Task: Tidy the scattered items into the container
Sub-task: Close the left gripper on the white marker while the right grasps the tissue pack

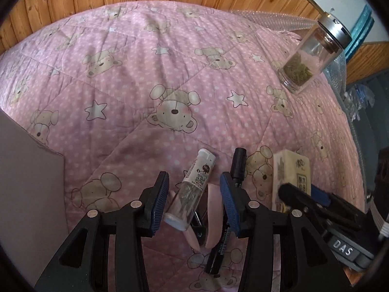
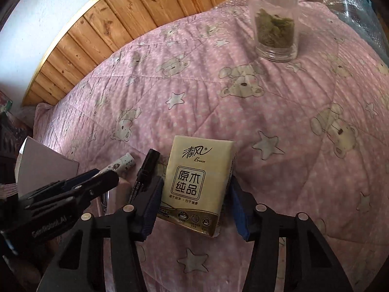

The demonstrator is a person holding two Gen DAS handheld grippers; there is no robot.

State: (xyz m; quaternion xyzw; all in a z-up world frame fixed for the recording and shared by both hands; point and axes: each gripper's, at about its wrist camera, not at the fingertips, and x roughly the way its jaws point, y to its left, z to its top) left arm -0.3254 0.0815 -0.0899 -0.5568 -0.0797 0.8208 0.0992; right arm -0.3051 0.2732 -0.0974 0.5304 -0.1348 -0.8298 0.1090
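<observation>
My left gripper (image 1: 194, 194) is open, its blue pads either side of a small clear bottle with a white cap (image 1: 192, 187) lying on the pink bear quilt. A pink hair clip (image 1: 214, 216) lies under the bottle. A black marker (image 1: 233, 187) lies just right of the right pad. My right gripper (image 2: 197, 202) is open around a yellow tissue pack (image 2: 197, 187); whether the pads touch it I cannot tell. The pack also shows in the left wrist view (image 1: 291, 175). The bottle (image 2: 121, 164) and marker (image 2: 145, 172) lie left of it.
A glass jar of green leaves (image 1: 308, 56) with a metal lid stands on the quilt at the far right, also in the right wrist view (image 2: 274, 24). A grey-pink box (image 1: 26, 187) stands at the left, also in the right wrist view (image 2: 43, 170). Wooden panelling runs behind the bed.
</observation>
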